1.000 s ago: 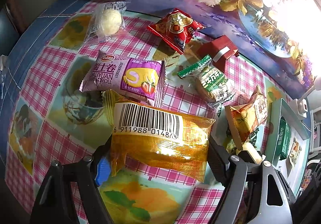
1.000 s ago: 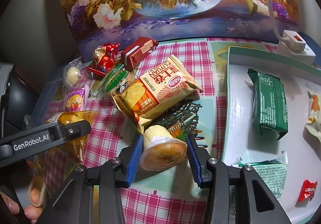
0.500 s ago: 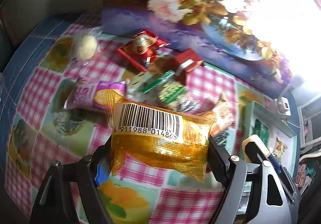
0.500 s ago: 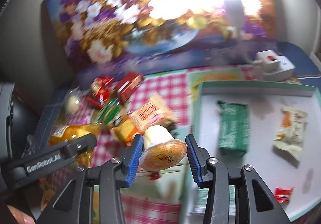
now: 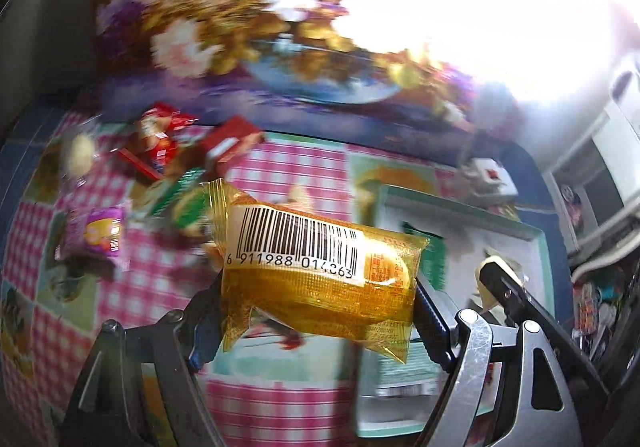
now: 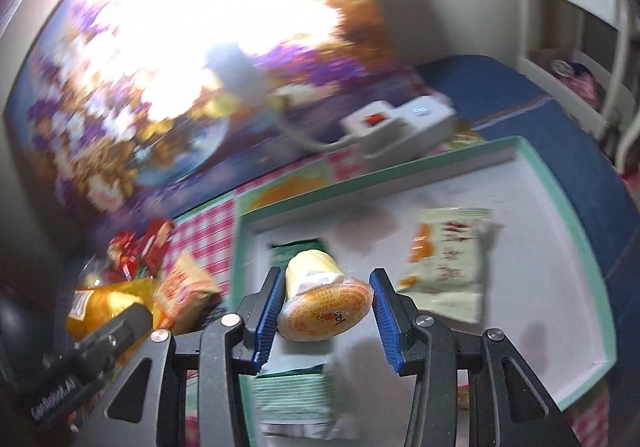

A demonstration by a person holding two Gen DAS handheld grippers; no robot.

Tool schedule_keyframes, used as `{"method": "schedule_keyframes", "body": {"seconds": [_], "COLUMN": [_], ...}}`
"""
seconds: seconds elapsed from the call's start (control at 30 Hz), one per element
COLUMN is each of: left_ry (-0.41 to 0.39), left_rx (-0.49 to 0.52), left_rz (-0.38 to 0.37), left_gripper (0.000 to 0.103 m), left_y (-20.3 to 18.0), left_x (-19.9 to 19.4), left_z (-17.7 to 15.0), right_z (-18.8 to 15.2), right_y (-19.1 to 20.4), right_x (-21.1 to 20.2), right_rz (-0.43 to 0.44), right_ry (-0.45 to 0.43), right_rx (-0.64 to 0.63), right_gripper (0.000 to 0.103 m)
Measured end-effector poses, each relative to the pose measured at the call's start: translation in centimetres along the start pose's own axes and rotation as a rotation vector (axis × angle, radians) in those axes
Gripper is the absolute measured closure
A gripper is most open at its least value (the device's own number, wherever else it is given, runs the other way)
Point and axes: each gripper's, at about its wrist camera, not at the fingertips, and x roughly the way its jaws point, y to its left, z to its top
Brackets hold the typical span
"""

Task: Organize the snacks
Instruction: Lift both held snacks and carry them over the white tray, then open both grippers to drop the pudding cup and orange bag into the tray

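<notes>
Snacks gripped in both tongs: crinkly amber packet (image 5: 320,279) with barcode label clamped widthwise in left tongs (image 5: 316,311); small jelly cup (image 6: 324,303), foil-lidded, pinched narrowly by right tongs (image 6: 324,311) over white tray (image 6: 560,287).

The orange snack pack (image 5: 320,279) at the centre of the left wrist view is glossy, see-through film, crinkled at the sealed ends, with a matt white paper-like barcode label. The left gripper (image 5: 316,323) holding it is dark matt plastic with brushed, scuffed metal arms and ridged blue pads. In the right wrist view, the jelly cup (image 6: 320,299) looks like smooth pale plastic under a shiny orange foil lid. The tray (image 6: 576,247) at right has a matt white floor and a mint-green rim. The tabletop (image 5: 152,279) wears a slick, printed checked covering. The power strip (image 6: 400,127) is smooth white plastic.
</notes>
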Motion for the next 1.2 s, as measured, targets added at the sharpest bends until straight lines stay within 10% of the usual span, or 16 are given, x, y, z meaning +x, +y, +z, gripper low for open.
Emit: {"method": "schedule_keyframes", "body": {"seconds": [0.5,1.2], "left_ry": [0.056,0.126], "left_rx": [0.226,0.234], "left_rz": [-0.073,-0.071], "left_gripper": [0.021,0.019], "left_y": [-9.2,-9.3], "left_x": [2.3,4.2], "left_z": [-3.4,-3.8], "right_z": [1.2,0.2], "right_y": [-8.3,-7.4], "right_x": [-1.8,0.7], "right_rz": [-0.157,-0.140], "right_ry": [-0.016,0.112], "right_rx": [0.184,0.135], "right_gripper": [0.056,0.055]}}
